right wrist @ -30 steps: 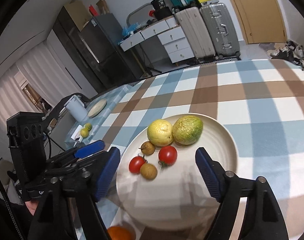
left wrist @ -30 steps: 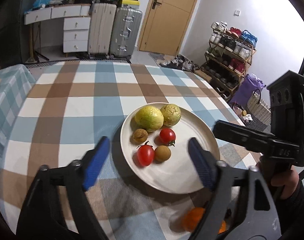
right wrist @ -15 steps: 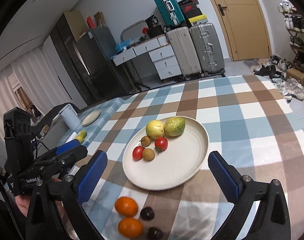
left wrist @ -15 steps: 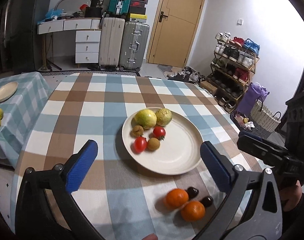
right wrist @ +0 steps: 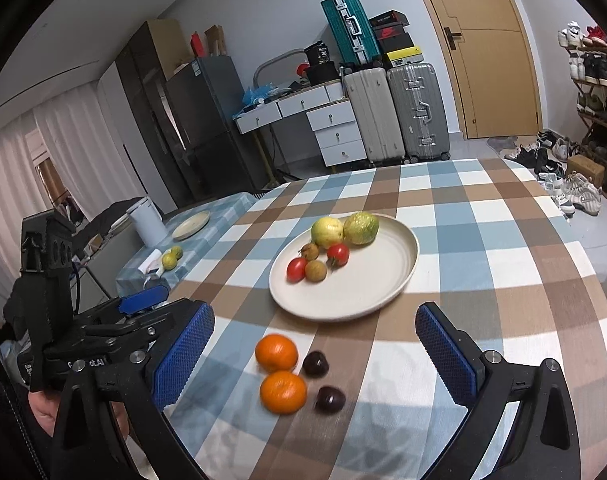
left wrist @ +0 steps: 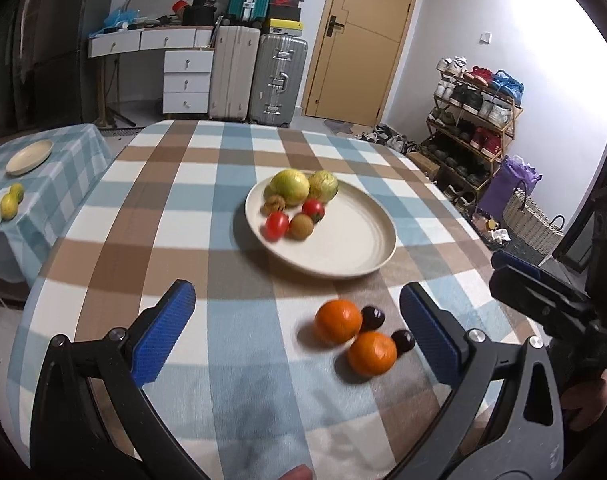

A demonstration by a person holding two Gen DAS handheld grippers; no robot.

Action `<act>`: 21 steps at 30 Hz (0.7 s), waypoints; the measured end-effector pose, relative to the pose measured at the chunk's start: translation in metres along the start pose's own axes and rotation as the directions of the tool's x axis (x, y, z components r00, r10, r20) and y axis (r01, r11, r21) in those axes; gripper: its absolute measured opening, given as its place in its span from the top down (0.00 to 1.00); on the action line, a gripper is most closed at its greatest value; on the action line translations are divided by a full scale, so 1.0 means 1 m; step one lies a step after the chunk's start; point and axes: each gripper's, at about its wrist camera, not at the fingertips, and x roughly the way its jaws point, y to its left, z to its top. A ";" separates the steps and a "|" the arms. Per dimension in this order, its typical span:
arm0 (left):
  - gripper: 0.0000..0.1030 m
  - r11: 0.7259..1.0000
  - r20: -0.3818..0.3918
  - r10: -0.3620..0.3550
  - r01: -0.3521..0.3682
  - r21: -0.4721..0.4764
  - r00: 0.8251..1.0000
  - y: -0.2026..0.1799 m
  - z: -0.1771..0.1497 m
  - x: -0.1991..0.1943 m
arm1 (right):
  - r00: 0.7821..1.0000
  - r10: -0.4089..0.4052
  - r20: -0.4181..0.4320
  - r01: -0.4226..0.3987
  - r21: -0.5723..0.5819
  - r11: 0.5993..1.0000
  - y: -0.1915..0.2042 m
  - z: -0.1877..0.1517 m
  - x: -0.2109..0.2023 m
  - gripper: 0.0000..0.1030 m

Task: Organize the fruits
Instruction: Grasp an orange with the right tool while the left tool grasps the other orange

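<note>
Very little lettering is legible from my feeds. In the right wrist view, the black body of the left gripper (right wrist: pixel 143 310) carries small white print near its lower edge. I can make out only letters like "oLAI"; the start is cut off by a screw head. On the black box (right wrist: pixel 321 53) standing at the right end of the desk top (right wrist: pixel 299 94), I read a pale number that looks like "38", though it is small. The red shoe box (right wrist: pixel 388 32) stacked above the silver suitcase (right wrist: pixel 417 110) shows a white swoosh logo on its front. The fridge door label (right wrist: pixel 199 65) is too blurred to read.
</note>
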 end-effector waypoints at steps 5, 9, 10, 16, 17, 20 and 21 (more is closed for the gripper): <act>0.01 1.000 -0.026 0.022 -0.023 -0.016 0.999 0.006 -0.021 0.003 | 1.000 0.012 -0.026 -0.012 -0.004 1.000 0.010 -0.024 0.000 0.00; 0.01 0.998 -0.052 0.036 -0.038 -0.046 0.998 0.017 -0.035 0.008 | 0.999 0.025 -0.048 -0.025 -0.017 1.000 0.017 -0.040 0.005 0.00; 0.01 0.998 -0.059 0.040 -0.043 -0.050 0.997 0.020 -0.037 0.011 | 0.998 0.028 -0.051 -0.029 -0.021 0.999 0.018 -0.043 0.006 0.00; 0.01 0.998 -0.094 0.046 -0.051 -0.044 0.994 0.029 -0.050 0.023 | 0.995 0.052 -0.086 -0.056 -0.044 0.997 0.025 -0.058 0.017 0.00; 0.01 0.998 -0.098 0.046 -0.051 -0.044 0.994 0.030 -0.051 0.024 | 0.994 0.054 -0.091 -0.059 -0.047 0.997 0.026 -0.060 0.018 0.00; 0.01 0.998 -0.110 0.048 -0.053 -0.045 0.993 0.032 -0.055 0.029 | 0.993 0.061 -0.101 -0.066 -0.051 0.996 0.026 -0.064 0.024 0.00; 0.01 0.998 -0.113 0.048 -0.054 -0.045 0.992 0.032 -0.056 0.030 | 0.992 0.068 -0.102 -0.073 -0.053 0.996 0.026 -0.065 0.026 0.00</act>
